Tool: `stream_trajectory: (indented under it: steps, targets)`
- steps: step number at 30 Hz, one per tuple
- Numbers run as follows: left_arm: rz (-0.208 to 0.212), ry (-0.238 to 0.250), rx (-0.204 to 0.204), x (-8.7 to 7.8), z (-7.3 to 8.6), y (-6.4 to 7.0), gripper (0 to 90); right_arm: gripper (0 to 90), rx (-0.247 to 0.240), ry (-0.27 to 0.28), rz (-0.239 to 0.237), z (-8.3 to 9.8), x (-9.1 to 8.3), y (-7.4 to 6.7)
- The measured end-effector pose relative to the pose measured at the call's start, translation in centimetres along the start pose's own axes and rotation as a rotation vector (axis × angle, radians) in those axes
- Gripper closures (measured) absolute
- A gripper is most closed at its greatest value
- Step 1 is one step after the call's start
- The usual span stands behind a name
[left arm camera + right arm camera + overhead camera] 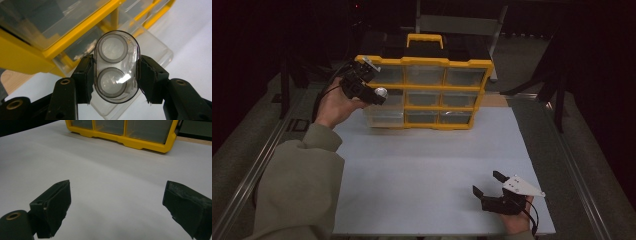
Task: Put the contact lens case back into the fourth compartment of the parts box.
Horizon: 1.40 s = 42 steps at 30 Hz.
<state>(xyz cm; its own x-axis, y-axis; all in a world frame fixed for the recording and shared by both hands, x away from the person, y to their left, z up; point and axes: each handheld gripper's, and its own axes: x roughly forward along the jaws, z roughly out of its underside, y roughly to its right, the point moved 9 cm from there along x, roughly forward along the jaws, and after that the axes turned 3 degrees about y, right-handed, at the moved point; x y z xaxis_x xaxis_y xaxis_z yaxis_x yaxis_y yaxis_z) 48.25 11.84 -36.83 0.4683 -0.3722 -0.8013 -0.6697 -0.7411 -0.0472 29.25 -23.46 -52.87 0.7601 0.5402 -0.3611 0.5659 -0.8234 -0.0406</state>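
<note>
The left gripper (115, 75), jaws closed on a clear 2-lens capsule (116, 66) beside the far-left organizer (424, 92), risks slippage on smooth plastic, while the right gripper (494, 186) rests wide open, empty, near-right.

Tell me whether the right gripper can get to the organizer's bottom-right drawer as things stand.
Probably yes. The right gripper is open and holds nothing, and bare white mat lies between it and the bottom-right drawer of the yellow organizer.

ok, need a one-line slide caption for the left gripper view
Left gripper shut on a clear oval case holding two round inserts, in front of the yellow drawer organizer.
</note>
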Motion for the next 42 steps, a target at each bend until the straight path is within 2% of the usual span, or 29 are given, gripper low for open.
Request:
stream_trajectory:
  steps: [9, 14, 15, 16, 17, 19, 20, 21, 22, 23, 25, 30, 33, 34, 38, 42]
  targets:
    - [-0.015, -0.014, -0.043, 0.9, 0.1, -0.2, 49.6, 7.8, -0.001, -0.001, -0.001, 0.0, 0.0, 0.0]
    - [-0.030, -0.016, -0.052, 1.2, 0.2, -0.4, 49.5, 7.9, -0.001, -0.001, -0.001, 0.0, 0.0, 0.0]
    - [-0.031, -0.016, -0.066, 1.3, 0.3, -0.5, 49.3, 7.9, 0.000, -0.001, -0.001, 0.0, -0.1, 0.0]
    - [-0.031, -0.016, -0.066, 1.3, 0.3, -0.5, 48.4, 7.9, 0.000, -0.001, -0.001, 0.0, -0.1, 0.0]
    - [-0.012, -0.006, -0.076, 1.3, 0.3, -0.4, 48.4, 7.9, -0.001, -0.001, -0.002, 0.0, -0.1, 0.0]
    - [0.002, 0.007, -0.108, 1.3, 0.3, -0.5, 37.5, 7.9, -0.002, 0.000, -0.002, 0.0, -0.1, 0.0]
    - [-0.006, 0.021, -0.104, 1.2, 0.4, -0.6, 34.3, 7.9, -0.002, 0.000, -0.003, 0.0, -0.1, -0.1]
    - [-0.006, 0.021, -0.104, 1.2, 0.4, -0.6, 27.2, 7.9, -0.002, 0.000, -0.003, 0.0, -0.1, -0.1]
    - [-0.059, 0.020, -0.088, 1.3, 0.9, -0.9, 27.2, 7.9, -0.002, 0.000, -0.003, 0.0, -0.1, -0.1]
    - [-0.054, 0.020, -0.090, 1.3, 1.1, -1.0, 15.0, 7.9, -0.003, -0.001, -0.003, 0.0, -0.1, -0.1]
    - [-0.065, 0.034, -0.112, 1.1, 1.4, -1.2, 11.2, 7.9, -0.003, -0.001, -0.002, 0.0, -0.1, -0.1]
    - [-0.058, 0.110, -0.139, 0.2, 2.3, -1.1, 6.7, 7.9, -0.003, -0.001, -0.003, 0.0, 0.0, -0.1]
    - [-0.054, 0.137, -0.133, -0.4, 3.0, -0.9, 5.0, 7.9, -0.003, -0.001, -0.003, 0.0, 0.0, -0.1]
    - [-0.058, 0.180, -0.143, -0.9, 3.6, -0.6, 5.0, 7.9, -0.003, -0.002, -0.003, 0.0, 0.0, -0.1]
    - [-0.084, 0.263, -0.145, -1.9, 5.0, 0.0, 2.6, 7.8, -0.003, -0.002, -0.002, 0.0, 0.0, -0.1]
    - [-0.098, 0.348, -0.147, -2.8, 6.9, 1.2, 1.3, 7.9, -0.003, -0.003, -0.003, 0.0, 0.1, -0.2]
